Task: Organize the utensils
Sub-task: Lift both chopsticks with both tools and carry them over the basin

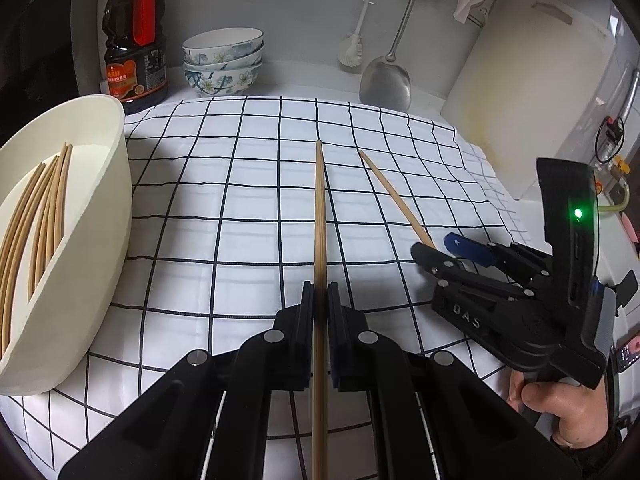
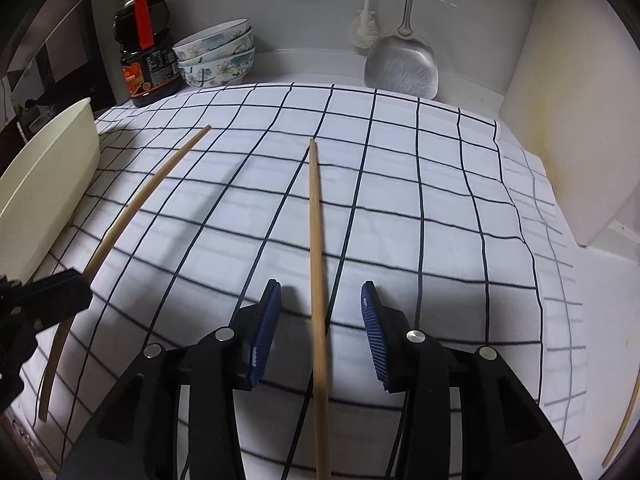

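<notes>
My left gripper (image 1: 320,292) is shut on a bamboo chopstick (image 1: 319,216) that points away over the checked cloth. A cream tub (image 1: 92,216) at the left holds several chopsticks (image 1: 36,216). My right gripper (image 2: 320,300) is open, its blue pads on either side of a second chopstick (image 2: 317,240) without touching it. In the left wrist view the right gripper (image 1: 434,246) sits at the right around that chopstick (image 1: 394,196). In the right wrist view the left gripper's finger (image 2: 60,292) holds its chopstick (image 2: 132,208) at the left, beside the tub (image 2: 48,180).
A white cloth with a black grid (image 1: 240,208) covers the counter. At the back stand a dark sauce bottle (image 1: 136,40), stacked floral bowls (image 1: 223,60), a metal spatula (image 1: 386,80) and a white brush (image 1: 352,50). Another chopstick (image 2: 624,420) lies at the far right edge.
</notes>
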The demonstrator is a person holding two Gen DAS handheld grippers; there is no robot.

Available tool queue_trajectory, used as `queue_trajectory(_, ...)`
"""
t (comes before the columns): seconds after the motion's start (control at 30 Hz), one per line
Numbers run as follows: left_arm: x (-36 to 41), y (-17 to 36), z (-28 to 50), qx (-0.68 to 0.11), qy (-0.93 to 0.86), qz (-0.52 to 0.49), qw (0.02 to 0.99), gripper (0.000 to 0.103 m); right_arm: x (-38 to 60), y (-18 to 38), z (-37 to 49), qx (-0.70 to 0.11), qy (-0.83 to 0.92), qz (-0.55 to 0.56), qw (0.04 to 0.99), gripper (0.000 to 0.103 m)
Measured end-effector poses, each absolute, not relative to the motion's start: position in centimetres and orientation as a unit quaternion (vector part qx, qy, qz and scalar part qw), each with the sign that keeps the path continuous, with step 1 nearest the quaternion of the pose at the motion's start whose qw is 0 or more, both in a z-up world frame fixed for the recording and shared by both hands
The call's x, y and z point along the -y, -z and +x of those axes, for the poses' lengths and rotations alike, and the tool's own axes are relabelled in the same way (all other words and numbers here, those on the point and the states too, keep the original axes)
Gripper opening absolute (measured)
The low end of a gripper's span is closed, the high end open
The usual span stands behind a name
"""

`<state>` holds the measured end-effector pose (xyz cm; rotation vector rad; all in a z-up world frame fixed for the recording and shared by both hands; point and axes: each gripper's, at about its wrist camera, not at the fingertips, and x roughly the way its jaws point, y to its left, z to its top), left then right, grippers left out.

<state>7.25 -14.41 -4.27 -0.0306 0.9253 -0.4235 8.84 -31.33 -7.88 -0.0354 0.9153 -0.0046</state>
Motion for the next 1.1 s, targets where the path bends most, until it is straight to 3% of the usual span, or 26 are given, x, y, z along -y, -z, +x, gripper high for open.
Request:
queue_trajectory(0.07,14.3,4.5,7.4,-0.445,0.205,-0.019,0.871,0.007,31.1,7.9,9.3,-0.439,0.009,-0.022,0.898,0.039)
queue_trajectory(0.1,14.2,4.5,7.4,-0.446,0.207,-0.021,0.871,0.007,30.8,7.9,9.4,-0.437,0.007,-0.023,0.899,0.033)
queue_trajectory(0.13,14.1,4.5,7.5,-0.446,0.208,-0.022,0.870,0.007,30.6,7.9,9.4,-0.438,0.000,-0.022,0.899,0.019)
queue_trajectory(0.23,13.8,4.3,7.5,-0.444,0.212,-0.029,0.870,0.007,29.6,8.0,9.3,-0.436,-0.003,-0.035,0.899,0.007)
queue_trajectory(0.67,10.1,0.1,5.9,-0.414,0.236,-0.058,0.877,0.007,29.2,3.2,6.0,-0.374,-0.044,0.056,0.925,0.006)
queue_trajectory(1.1,-3.5,-5.3,6.2,-0.355,0.155,-0.069,0.920,0.007,16.9,-2.9,7.1,-0.324,-0.168,0.076,0.928,0.006)
